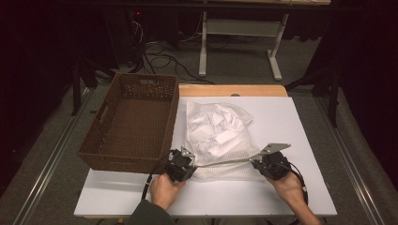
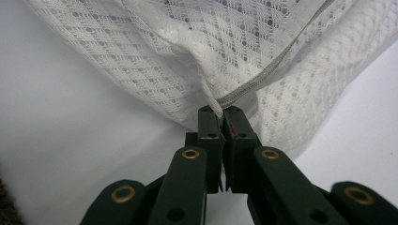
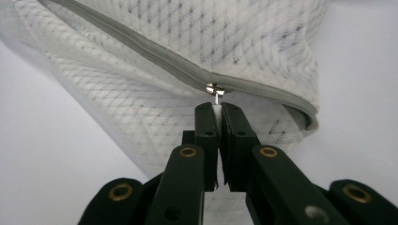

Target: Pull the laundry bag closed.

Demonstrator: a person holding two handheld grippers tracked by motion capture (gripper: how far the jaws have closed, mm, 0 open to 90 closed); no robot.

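A white mesh laundry bag (image 1: pixel 218 138) with pale items inside lies on the white table top (image 1: pixel 291 122). Its zipper edge (image 1: pixel 225 162) is stretched taut between my two grippers along the bag's near side. My left gripper (image 1: pixel 187 161) is shut on the bag's corner at the zipper's end (image 2: pixel 217 104). My right gripper (image 1: pixel 257 161) is shut on the small metal zipper pull (image 3: pixel 215 93), which sits on the grey zipper tape (image 3: pixel 155 58). Both hands hold the grippers from the table's near edge.
A brown wicker basket (image 1: pixel 133 119) stands to the left of the bag, partly over the table's left edge. Behind the table lie cables (image 1: pixel 159 58) and a white desk frame (image 1: pixel 241 42) on the floor. Bare table top lies right of the bag.
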